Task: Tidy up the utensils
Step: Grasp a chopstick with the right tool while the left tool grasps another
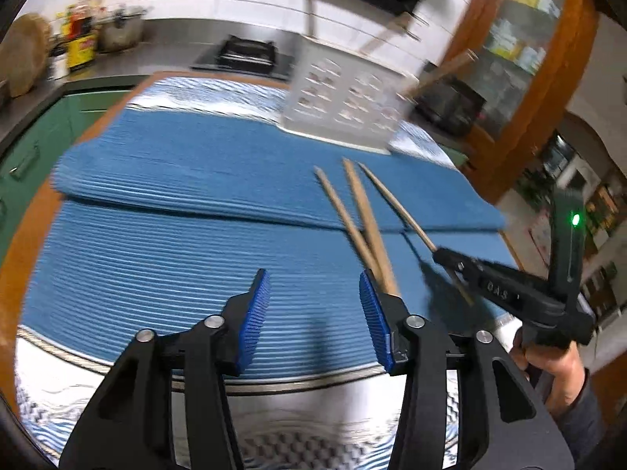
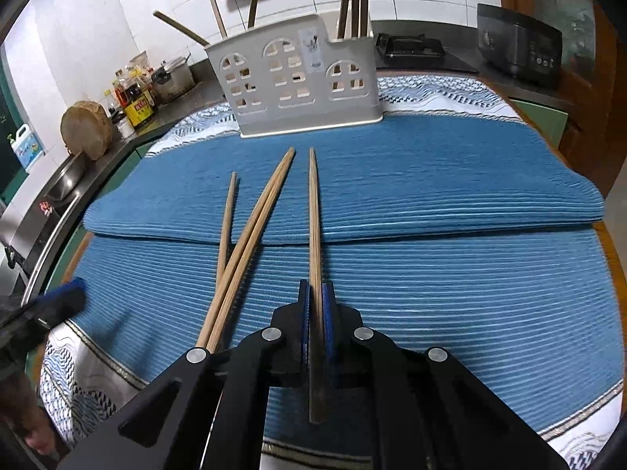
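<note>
Right gripper (image 2: 317, 293) pinching one chopstick (image 2: 313, 211) over the blue mat (image 2: 450, 196). Left gripper (image 1: 315, 305) fingers spread, holding nothing. Three loose chopsticks (image 2: 250, 235) lie left; white holder (image 2: 294, 78) at the far end.

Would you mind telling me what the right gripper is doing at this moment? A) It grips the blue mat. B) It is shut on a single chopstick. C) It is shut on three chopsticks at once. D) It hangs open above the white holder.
B: in the right wrist view the right gripper has its blue pads pressed against one chopstick, while three other chopsticks lie loose on the blue mat.

Four loose chopsticks (image 2: 313, 211), one white holder (image 2: 298, 78), two mats (image 2: 431, 180).
</note>
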Demonstrator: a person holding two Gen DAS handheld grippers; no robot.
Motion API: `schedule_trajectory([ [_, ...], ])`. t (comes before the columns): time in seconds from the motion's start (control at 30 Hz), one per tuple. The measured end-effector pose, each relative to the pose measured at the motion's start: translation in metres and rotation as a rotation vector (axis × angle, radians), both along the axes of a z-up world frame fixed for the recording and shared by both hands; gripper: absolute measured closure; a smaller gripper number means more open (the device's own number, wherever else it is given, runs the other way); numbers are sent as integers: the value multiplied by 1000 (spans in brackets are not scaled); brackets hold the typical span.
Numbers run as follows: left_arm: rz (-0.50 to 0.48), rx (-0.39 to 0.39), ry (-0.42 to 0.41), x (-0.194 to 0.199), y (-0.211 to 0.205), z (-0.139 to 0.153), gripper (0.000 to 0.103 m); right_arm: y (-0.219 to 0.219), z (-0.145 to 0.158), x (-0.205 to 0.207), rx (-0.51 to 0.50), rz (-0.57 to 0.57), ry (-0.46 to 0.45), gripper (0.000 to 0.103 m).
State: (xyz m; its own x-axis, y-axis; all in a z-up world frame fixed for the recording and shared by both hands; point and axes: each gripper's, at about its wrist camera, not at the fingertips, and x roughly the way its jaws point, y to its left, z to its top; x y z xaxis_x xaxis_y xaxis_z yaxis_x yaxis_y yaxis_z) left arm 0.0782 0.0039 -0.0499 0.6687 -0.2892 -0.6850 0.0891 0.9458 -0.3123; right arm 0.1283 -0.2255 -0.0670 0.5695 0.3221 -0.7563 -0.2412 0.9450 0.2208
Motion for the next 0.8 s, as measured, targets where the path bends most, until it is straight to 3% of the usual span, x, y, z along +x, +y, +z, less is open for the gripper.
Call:
schedule_trajectory([
  [0.13, -73, -8, 27, 13, -33, -10, 72, -6, 5, -10, 21, 11, -15, 96],
  [0.3, -113, -38, 60, 31, -55, -20, 75, -12, 11, -17, 49, 16, -30, 96],
  [0.37, -123, -28, 73, 38, -62, -25, 82, -14, 13, -19, 54, 19, -36, 96],
  [0.73, -109, 9, 109, 49, -63, -41, 88, -25, 10, -19, 79, 8, -33, 96],
  [0.8, -97, 52, 109, 50, -65, -42, 88, -25, 9, -19, 81, 9, -29, 96],
])
